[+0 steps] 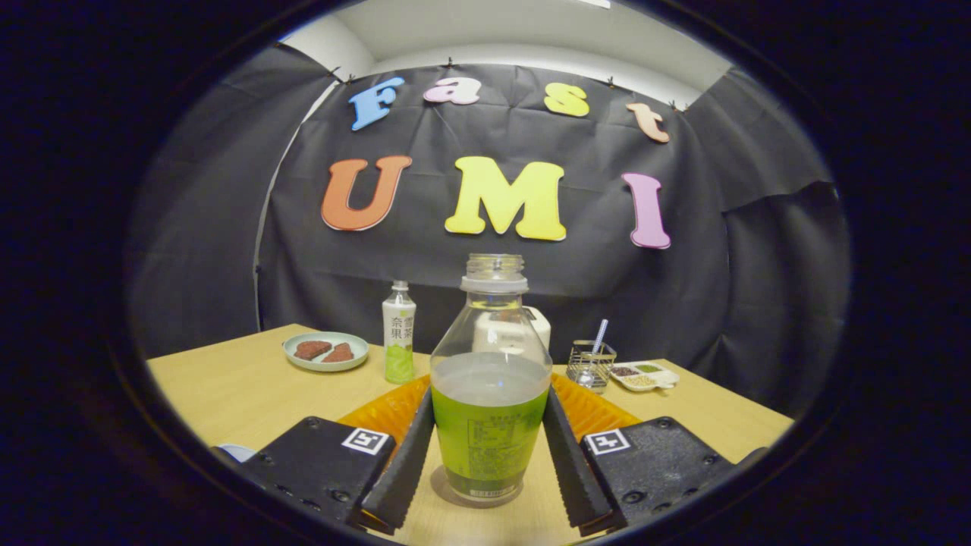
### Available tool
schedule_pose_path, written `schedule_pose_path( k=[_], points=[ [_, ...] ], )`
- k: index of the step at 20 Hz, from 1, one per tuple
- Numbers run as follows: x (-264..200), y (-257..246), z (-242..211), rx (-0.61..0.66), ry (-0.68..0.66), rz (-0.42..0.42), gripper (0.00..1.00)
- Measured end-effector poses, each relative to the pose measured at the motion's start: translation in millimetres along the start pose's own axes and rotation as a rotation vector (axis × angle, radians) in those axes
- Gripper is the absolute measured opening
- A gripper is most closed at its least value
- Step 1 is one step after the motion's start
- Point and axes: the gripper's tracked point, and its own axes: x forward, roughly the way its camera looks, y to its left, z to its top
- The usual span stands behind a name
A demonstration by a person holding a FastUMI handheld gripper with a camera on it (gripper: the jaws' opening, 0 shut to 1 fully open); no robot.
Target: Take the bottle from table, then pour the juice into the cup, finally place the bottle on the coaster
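Note:
A clear uncapped bottle (490, 379) with a green label, about half full of pale juice, stands upright on the wooden table (227, 387). My gripper (489, 402) has a finger on each side of the bottle, and both fingers (410, 455) press against its lower body. An orange ribbed coaster (383, 413) lies flat just beyond the fingers, behind the bottle and showing on both sides of it. A white cup-like vessel (540, 324) stands farther back, mostly hidden by the bottle's shoulder.
A second small bottle (398, 341) with a white and green label stands back left. A pale plate (326, 351) with brown pieces is beside it. A wire holder (591, 365) with a straw and a white divided dish (646, 376) sit back right.

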Motion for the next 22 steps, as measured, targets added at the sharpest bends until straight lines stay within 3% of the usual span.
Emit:
schedule_pose_path(
  k=[4,14,17,22],
  points=[
    [19.9,-4.2,-19.0,-0.006,0.031,-0.029,0.8],
    [26.4,1.3,-25.9,0.014,0.053,0.017,0.83],
    [17.8,3.0,-18.4,0.012,0.047,0.02,1.0],
    [-14.0,6.1,3.0,0.043,0.039,0.039,1.0]
  ],
)
